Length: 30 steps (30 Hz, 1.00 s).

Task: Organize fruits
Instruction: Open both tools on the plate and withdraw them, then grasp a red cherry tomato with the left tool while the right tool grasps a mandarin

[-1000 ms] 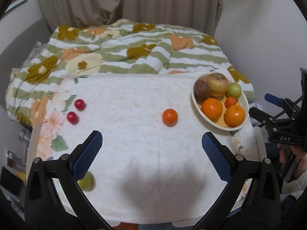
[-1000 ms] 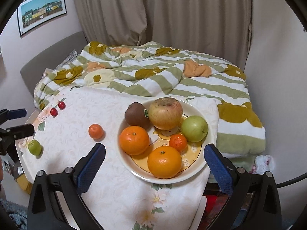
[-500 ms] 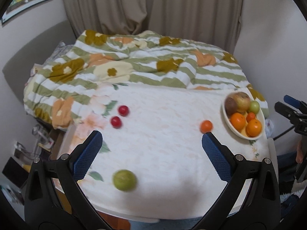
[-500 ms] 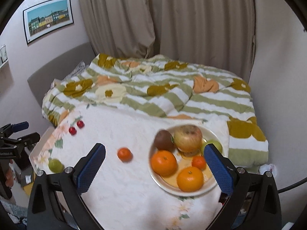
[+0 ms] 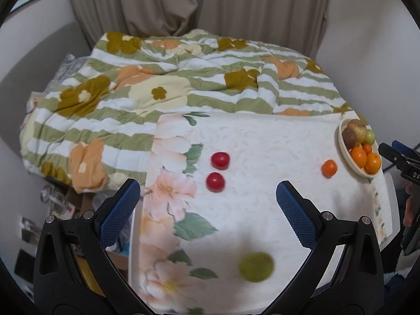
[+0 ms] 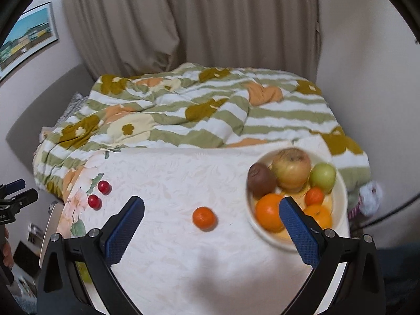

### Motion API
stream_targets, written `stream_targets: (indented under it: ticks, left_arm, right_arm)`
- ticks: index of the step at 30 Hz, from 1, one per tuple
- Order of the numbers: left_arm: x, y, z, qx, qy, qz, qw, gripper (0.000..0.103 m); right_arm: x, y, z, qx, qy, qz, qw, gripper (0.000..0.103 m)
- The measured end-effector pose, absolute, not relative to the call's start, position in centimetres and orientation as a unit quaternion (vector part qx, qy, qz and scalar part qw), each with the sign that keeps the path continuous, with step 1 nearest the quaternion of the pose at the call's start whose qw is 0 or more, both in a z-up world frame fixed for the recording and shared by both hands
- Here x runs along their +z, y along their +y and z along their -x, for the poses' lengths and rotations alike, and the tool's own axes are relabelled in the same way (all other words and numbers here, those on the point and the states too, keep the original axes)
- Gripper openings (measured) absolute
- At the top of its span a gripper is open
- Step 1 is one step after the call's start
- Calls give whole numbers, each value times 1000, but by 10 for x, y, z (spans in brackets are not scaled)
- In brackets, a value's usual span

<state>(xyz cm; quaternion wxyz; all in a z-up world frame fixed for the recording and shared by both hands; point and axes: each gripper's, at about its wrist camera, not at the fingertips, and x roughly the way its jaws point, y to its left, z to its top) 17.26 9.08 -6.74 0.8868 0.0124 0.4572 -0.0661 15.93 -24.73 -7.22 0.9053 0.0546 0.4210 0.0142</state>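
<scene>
Green and blurred, the lime-coloured fruit (image 5: 256,267) lies on the white cloth (image 5: 262,144) low between the left gripper (image 5: 207,204) fingers, nearer the right-hand one and closer in than the tips. That gripper is released, its blue pads spread wide and grasping nothing. Ahead of it and slightly left of centre sit two red cherry-like fruits (image 5: 218,170), one just beside the other. Far off to its right rests a small orange (image 5: 329,168), and beyond that the bowl (image 5: 344,147) of gathered fruit at the cloth's edge.

The right gripper (image 6: 210,220) is likewise released and empty. The small orange (image 6: 204,218) lies almost dead ahead between its fingers, just past the tips, and the bowl (image 6: 341,191) sits partly behind its right finger.

By my judgement the left hand is nearer the green fruit and the red pair, the right hand nearer the small orange and the bowl. The green fruit looks round, so no long axis matters, though the smear may mean it is rolling; I cannot be sure. Reaching it would call for drawing the left gripper back and down
</scene>
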Motion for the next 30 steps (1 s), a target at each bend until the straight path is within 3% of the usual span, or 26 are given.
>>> stream_targets:
  ticks: [8,22,27,30]
  left_arm:
    - [-109,117,-213,-129,496,-29,858,103]
    - [-171,92,-240,-186,506,-87,838,103]
    - [-196,73,-238,-208,508,-127,826,80]
    - [-207,65,-238,-215,511,-139,820,73]
  right_arm:
    - [-104,-210,-164,-46,445,-81,891,102]
    - [-155,-193,-178,-71,484,-107,866,102]
    - [-167,-193,-181,-75,482,-103,867,102]
    - [-176,-193,-185,-72,490,-97,863,98]
